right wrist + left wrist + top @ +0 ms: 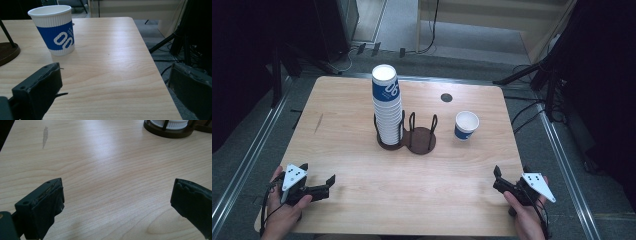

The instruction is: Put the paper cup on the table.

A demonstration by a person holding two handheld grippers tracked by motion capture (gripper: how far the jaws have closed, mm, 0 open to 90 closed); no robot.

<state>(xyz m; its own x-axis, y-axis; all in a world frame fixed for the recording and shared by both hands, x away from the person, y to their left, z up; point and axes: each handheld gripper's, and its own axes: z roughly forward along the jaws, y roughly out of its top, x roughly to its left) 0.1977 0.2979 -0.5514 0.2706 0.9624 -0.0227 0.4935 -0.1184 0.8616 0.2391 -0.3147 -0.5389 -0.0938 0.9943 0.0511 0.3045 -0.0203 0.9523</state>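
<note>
High view: a wooden table [362,165] carries a tall stack of paper cups [388,107] near its centre, seated in the left ring of a dark two-ring cup holder [421,141], whose right ring stands bare. The stack's long axis runs upright, leaning a little toward 11 o'clock at the top, with the open mouth of the top cup facing up. A single paper cup [466,125], white with a blue band, stands at about 3 o'clock from the holder, just beside it but not touching, upright with its mouth up. The left gripper [323,186] rests low at the table's 7 o'clock corner, held in a hand [282,217], its jaws spread apart and pinching nothing, pointing toward 2 o'clock. The right gripper [498,179] sits at the 5 o'clock corner in the other hand [527,220], pointing toward 11 o'clock, well apart from the single cup. In the left gripper view the two black jaws stand wide with bare wood between them, and the holder's base with the stack's bottom lies at 1 o'clock. In the right gripper view the jaws are likewise spread wide and hold nothing; the single cup stands at 11 o'clock, its printed band facing the camera.
</note>
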